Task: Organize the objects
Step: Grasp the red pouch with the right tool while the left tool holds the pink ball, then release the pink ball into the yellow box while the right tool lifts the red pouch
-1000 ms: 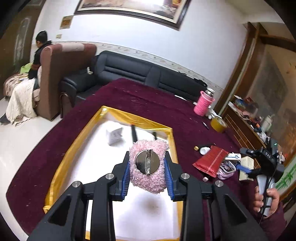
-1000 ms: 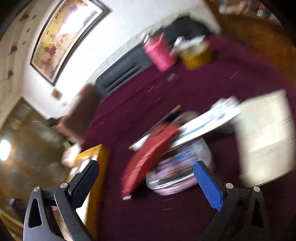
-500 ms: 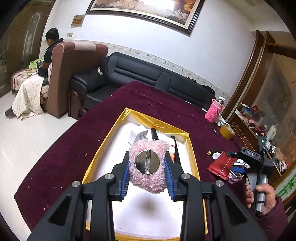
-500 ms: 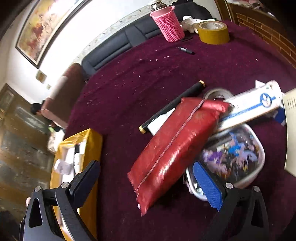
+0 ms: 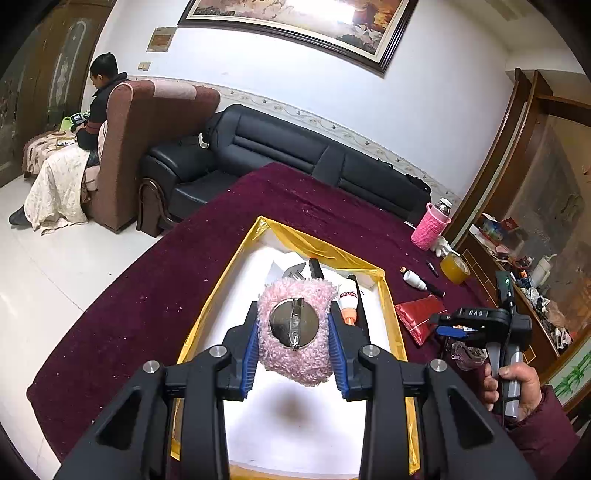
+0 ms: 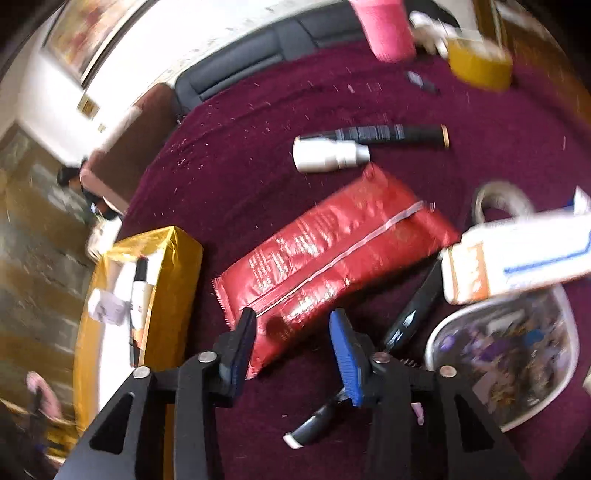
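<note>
On the maroon tablecloth (image 5: 155,295), the left gripper (image 5: 293,341) clamps a fluffy pink brooch (image 5: 293,328) mid-frame above the gold-rimmed white tray (image 5: 214,295), while the right gripper (image 6: 291,341) gapes around the red foil packet (image 6: 332,251).

A white wall (image 5: 424,122) backs the room, and a large framed painting (image 5: 295,18) hangs high on it. Directly below the painting a black leather sofa (image 5: 280,151) stands against the wall. Left of the sofa, touching its arm, is a brown armchair (image 5: 147,140) in which a person (image 5: 101,96) sits facing away. The floor (image 5: 55,266) in front of the sofa is pale, glossy tile. Right of the sofa stands dark wooden panelling (image 5: 517,147). The bench (image 5: 177,280) before the sofa wears a maroon cloth.
</note>
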Tool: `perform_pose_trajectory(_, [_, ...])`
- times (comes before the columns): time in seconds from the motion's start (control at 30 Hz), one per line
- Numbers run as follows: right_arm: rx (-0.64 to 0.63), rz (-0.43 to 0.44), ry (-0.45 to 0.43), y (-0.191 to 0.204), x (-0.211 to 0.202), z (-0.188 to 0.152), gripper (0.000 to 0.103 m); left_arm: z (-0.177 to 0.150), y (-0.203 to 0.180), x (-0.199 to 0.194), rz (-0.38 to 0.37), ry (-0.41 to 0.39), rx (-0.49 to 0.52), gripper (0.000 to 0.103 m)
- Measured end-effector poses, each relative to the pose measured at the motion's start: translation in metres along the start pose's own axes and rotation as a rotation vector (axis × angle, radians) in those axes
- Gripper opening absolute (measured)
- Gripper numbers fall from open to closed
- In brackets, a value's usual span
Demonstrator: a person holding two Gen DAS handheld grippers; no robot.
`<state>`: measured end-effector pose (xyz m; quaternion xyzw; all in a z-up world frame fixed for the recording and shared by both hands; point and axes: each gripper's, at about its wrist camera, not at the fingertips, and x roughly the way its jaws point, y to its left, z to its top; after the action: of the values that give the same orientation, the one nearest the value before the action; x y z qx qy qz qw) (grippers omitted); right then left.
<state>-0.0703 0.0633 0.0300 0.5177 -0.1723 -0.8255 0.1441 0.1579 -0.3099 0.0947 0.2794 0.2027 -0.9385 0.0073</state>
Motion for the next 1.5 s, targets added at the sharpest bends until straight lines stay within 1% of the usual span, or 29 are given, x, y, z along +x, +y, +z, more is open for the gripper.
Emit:
perform_pose_trajectory(0.03, [0.002,-0.007,-0.006,0.003,-0.001,0.001,0.070,0.000,0.002,0.000,-0.003,0.000,-0.003,0.032])
perform_pose_trajectory(0.07, [-0.008,-0.018,-0.010,0.006,-0.002,0.002,0.077,0.001,0.003,0.000,-0.005,-0.001,-0.006,0.032])
perform_pose_trajectory(0.1, [-0.022,-0.056,-0.006,0.011,-0.002,0.003,0.086,0.000,0.004,0.000,-0.006,-0.002,-0.009,0.032])
perform_pose_trajectory(0.13, [-0.017,-0.070,-0.003,0.014,-0.001,0.003,0.086,0.000,0.006,0.000,-0.010,-0.003,-0.012,0.032])
perform_pose_trajectory(0.2, [0.021,-0.029,0.017,0.017,0.002,0.006,0.087,0.000,0.008,0.000,-0.016,-0.004,-0.015,0.032])
perform_pose_trajectory(0.23, [0.045,-0.031,0.033,0.017,0.006,0.009,0.088,0.000,0.009,0.001,-0.020,-0.003,-0.017,0.032])
perform_pose_trajectory(0.3, [0.122,-0.063,0.065,0.017,0.017,0.020,0.088,-0.002,0.010,0.002,-0.033,0.001,-0.021,0.032])
perform_pose_trajectory(0.33, [0.150,-0.084,0.073,0.018,0.023,0.024,0.090,-0.002,0.011,0.003,-0.038,0.003,-0.020,0.032])
perform_pose_trajectory(0.37, [0.181,-0.129,0.079,0.019,0.029,0.031,0.092,-0.003,0.012,0.003,-0.040,0.004,-0.020,0.032])
perform_pose_trajectory(0.43, [0.191,-0.193,0.077,0.023,0.038,0.038,0.093,-0.004,0.014,0.003,-0.050,0.004,-0.022,0.032])
perform_pose_trajectory(0.5, [0.165,-0.254,0.064,0.033,0.047,0.042,0.093,-0.004,0.017,0.004,-0.053,0.004,-0.026,0.032])
perform_pose_trajectory(0.57, [0.127,-0.323,0.083,0.042,0.060,0.042,0.095,-0.005,0.020,0.006,-0.058,0.007,-0.033,0.032])
perform_pose_trajectory(0.6, [0.084,-0.365,0.074,0.050,0.066,0.041,0.100,-0.005,0.022,0.007,-0.061,0.009,-0.037,0.032])
perform_pose_trajectory(0.63, [0.043,-0.410,0.072,0.057,0.072,0.039,0.102,-0.006,0.024,0.008,-0.063,0.012,-0.040,0.032])
perform_pose_trajectory(0.7, [-0.042,-0.460,0.050,0.066,0.078,0.034,0.101,-0.006,0.027,0.008,-0.063,0.014,-0.042,0.032])
perform_pose_trajectory(0.77, [-0.075,-0.441,0.024,0.066,0.076,0.031,0.098,-0.007,0.030,0.007,-0.059,0.012,-0.042,0.032])
perform_pose_trajectory(0.83, [-0.097,-0.421,0.007,0.063,0.069,0.027,0.088,-0.007,0.033,0.005,-0.050,0.010,-0.046,0.032])
perform_pose_trajectory(0.93, [-0.092,-0.351,-0.002,0.057,0.055,0.022,0.077,-0.007,0.038,0.004,-0.042,0.008,-0.058,0.032])
perform_pose_trajectory(1.03, [-0.069,-0.255,-0.014,0.049,0.039,0.014,0.075,-0.007,0.038,0.003,-0.035,0.012,-0.055,0.032])
perform_pose_trajectory(1.13, [-0.054,-0.196,-0.035,0.049,0.031,0.013,0.073,-0.005,0.031,0.003,-0.024,0.014,-0.031,0.032])
perform_pose_trajectory(1.2, [-0.038,-0.143,-0.057,0.050,0.018,0.011,0.073,-0.003,0.025,0.003,-0.022,0.013,-0.011,0.032])
perform_pose_trajectory(1.3, [-0.068,-0.080,-0.103,0.062,-0.005,0.008,0.072,0.003,0.011,0.009,0.002,0.022,0.052,0.032])
perform_pose_trajectory(1.4, [-0.125,-0.012,-0.106,0.084,-0.016,0.001,0.071,0.011,0.000,0.021,0.040,0.040,0.115,0.032])
perform_pose_trajectory(1.43, [-0.141,0.009,-0.099,0.090,-0.017,-0.002,0.071,0.015,-0.004,0.030,0.062,0.058,0.141,0.032])
perform_pose_trajectory(1.47, [-0.159,0.029,-0.091,0.097,-0.018,-0.005,0.067,0.017,-0.006,0.037,0.078,0.076,0.161,0.032])
perform_pose_trajectory(1.5, [-0.183,0.074,-0.069,0.108,-0.016,-0.010,0.051,0.020,-0.008,0.045,0.096,0.102,0.180,0.032])
